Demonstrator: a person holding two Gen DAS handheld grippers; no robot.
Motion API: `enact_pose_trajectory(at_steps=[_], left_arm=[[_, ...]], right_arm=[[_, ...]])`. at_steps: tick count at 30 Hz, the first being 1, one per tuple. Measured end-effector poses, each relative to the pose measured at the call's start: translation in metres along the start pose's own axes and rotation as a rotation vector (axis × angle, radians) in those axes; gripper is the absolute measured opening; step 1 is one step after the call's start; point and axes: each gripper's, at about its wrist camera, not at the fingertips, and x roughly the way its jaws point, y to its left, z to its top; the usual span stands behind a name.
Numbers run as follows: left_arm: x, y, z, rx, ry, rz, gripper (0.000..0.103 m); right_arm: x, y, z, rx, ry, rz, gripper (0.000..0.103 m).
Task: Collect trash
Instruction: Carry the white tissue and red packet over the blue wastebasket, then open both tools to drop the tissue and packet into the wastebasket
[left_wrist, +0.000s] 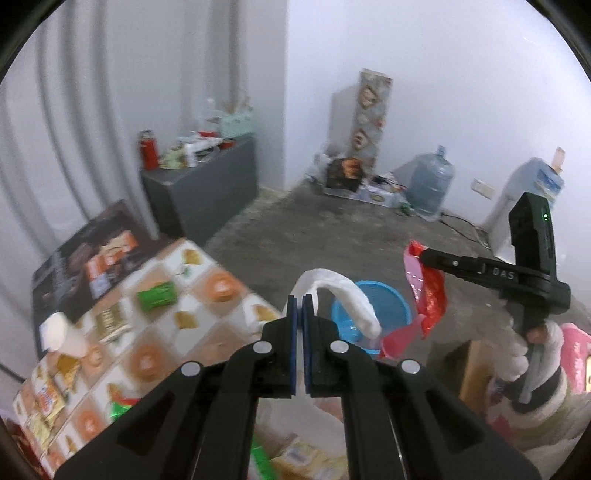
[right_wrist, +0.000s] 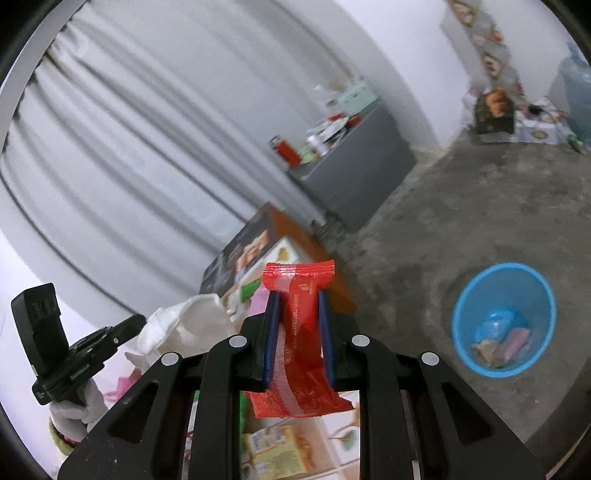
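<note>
My left gripper (left_wrist: 301, 301) is shut on a white crumpled tissue (left_wrist: 347, 295) and holds it above the table edge, over the blue bin (left_wrist: 388, 295) on the floor. My right gripper (right_wrist: 297, 299) is shut on a red snack wrapper (right_wrist: 301, 332); in the left wrist view the wrapper (left_wrist: 428, 291) hangs from it right of the bin. In the right wrist view the blue bin (right_wrist: 469, 306) sits on the floor to the right with some trash inside, and the tissue (right_wrist: 184, 325) and the left gripper's finger (right_wrist: 122, 328) show at left.
The patterned table (left_wrist: 155, 325) holds a green packet (left_wrist: 157, 297), a white paper cup (left_wrist: 61, 334), yellow packets (left_wrist: 48, 402) and a dark box (left_wrist: 88, 262). A grey cabinet (left_wrist: 207, 192), water jugs (left_wrist: 430, 184) and boxes stand by the walls.
</note>
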Motion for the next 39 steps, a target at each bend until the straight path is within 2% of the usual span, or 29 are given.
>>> enact_pose_trajectory(at_steps=[5,10,17,21,23,25,26,27,28,29,32,39], left_arm=[[0.048,-0.035,0.018,0.020,0.081,-0.094,0.002],[0.116,-0.063,0.031,0.021,0.195,-0.197,0.002],[0.226,-0.112,0.034,0.002,0.357,-0.307,0.002],[0.279,-0.130,0.030,-0.047,0.411,-0.356,0.002],[0.300,-0.135,0.028,-0.077,0.420,-0.362,0.002],[0.325,-0.139,0.026,-0.118,0.427,-0.362,0.002],[0.334,-0.139,0.027,-0.126,0.423,-0.355,0.006],[0.347,-0.143,0.027,-0.128,0.418,-0.331,0.013],[0.355,-0.144,0.027,-0.131,0.409,-0.305,0.031],[0.358,-0.143,0.028,-0.135,0.393,-0.286,0.044],[0.360,-0.142,0.031,-0.153,0.348,-0.293,0.046],[0.326,-0.137,0.036,-0.110,0.281,-0.300,0.050]], right_arm=[[-0.011,-0.040,0.007,0.059,-0.029,-0.073,0.019],[-0.012,-0.085,0.008,0.121,-0.023,-0.154,0.019],[0.009,-0.154,0.008,0.215,0.026,-0.278,0.019],[0.027,-0.193,0.007,0.281,0.057,-0.313,0.019],[0.040,-0.211,0.009,0.304,0.068,-0.328,0.019],[0.050,-0.224,0.010,0.318,0.073,-0.356,0.025],[0.053,-0.231,0.012,0.321,0.073,-0.367,0.028],[0.062,-0.242,0.014,0.322,0.073,-0.390,0.039],[0.067,-0.248,0.015,0.322,0.074,-0.410,0.051],[0.072,-0.256,0.015,0.320,0.075,-0.430,0.054],[0.075,-0.273,0.009,0.322,0.088,-0.487,0.054],[0.043,-0.276,-0.008,0.326,0.062,-0.471,0.054]])
